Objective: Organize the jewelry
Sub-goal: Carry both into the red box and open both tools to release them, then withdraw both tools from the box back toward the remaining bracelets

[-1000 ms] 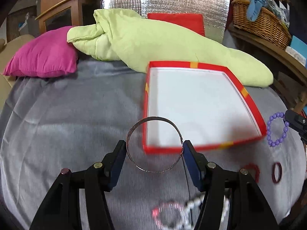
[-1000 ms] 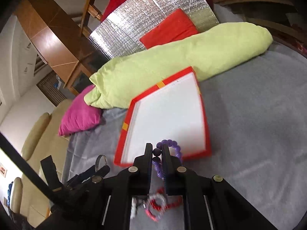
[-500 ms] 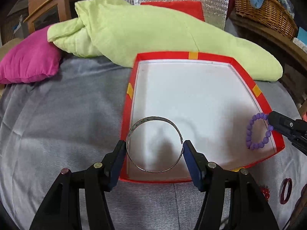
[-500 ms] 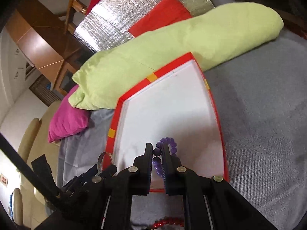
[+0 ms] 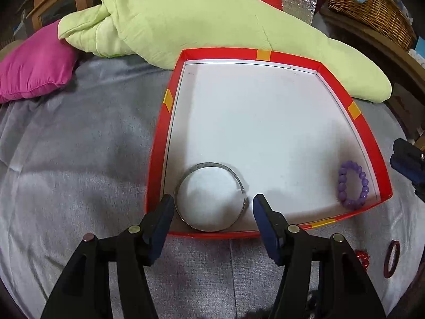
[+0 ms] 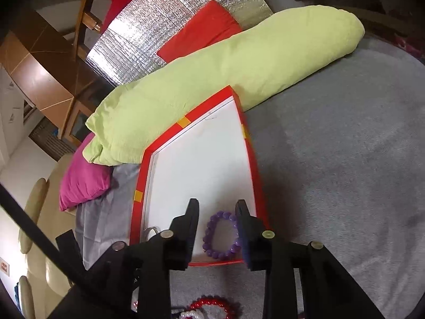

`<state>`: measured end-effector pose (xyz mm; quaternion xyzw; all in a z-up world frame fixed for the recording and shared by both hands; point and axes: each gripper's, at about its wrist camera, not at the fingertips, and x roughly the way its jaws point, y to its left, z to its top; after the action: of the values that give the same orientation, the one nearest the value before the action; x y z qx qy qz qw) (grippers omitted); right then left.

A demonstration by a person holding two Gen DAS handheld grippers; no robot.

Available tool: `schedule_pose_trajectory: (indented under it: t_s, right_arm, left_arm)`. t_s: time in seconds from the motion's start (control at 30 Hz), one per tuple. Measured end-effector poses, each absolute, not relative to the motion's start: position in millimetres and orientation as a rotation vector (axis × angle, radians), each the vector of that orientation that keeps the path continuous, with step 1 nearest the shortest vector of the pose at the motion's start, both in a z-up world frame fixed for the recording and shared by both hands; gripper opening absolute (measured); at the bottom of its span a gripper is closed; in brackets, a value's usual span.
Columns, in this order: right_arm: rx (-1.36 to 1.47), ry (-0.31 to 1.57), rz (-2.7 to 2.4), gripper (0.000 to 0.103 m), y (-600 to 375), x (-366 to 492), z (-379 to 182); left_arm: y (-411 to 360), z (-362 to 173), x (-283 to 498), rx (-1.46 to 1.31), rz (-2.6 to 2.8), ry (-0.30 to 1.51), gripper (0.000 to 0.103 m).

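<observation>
A red-rimmed tray (image 5: pixel 156 159) with a white floor lies on the grey bedcover; it also shows in the right wrist view (image 6: pixel 252 146). A silver bangle (image 5: pixel 211 168) lies in its near left corner, just ahead of my open, empty left gripper (image 5: pixel 213 207). A purple bead bracelet (image 5: pixel 353 184) lies in the near right corner. In the right wrist view that bracelet (image 6: pixel 221 235) lies between the fingers of my open right gripper (image 6: pixel 216 212), which does not grip it.
A long green pillow (image 5: pixel 212 24) and a pink cushion (image 5: pixel 34 61) lie behind the tray. A dark red ring (image 5: pixel 392 257) and red beads (image 5: pixel 362 257) lie on the cover at near right. A red and white bead bracelet (image 6: pixel 209 307) lies below the right gripper. A wicker basket (image 5: pixel 372 5) stands at back right.
Both grippers moved over the tray and opened. The silver bangle and the purple bracelet were let go and now lie on the tray floor.
</observation>
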<state>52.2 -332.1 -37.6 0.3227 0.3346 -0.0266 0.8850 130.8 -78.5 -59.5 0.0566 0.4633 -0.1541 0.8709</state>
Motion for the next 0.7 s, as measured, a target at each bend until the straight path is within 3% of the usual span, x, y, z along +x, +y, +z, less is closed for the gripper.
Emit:
schedule_pose_trajectory:
  t_s: [0.7]
  right_arm:
    - [0.621, 0.818, 0.005, 0.033, -320, 19, -38]
  left_arm:
    - [-82, -54, 105, 0.121, -0.367, 0.998, 0.063]
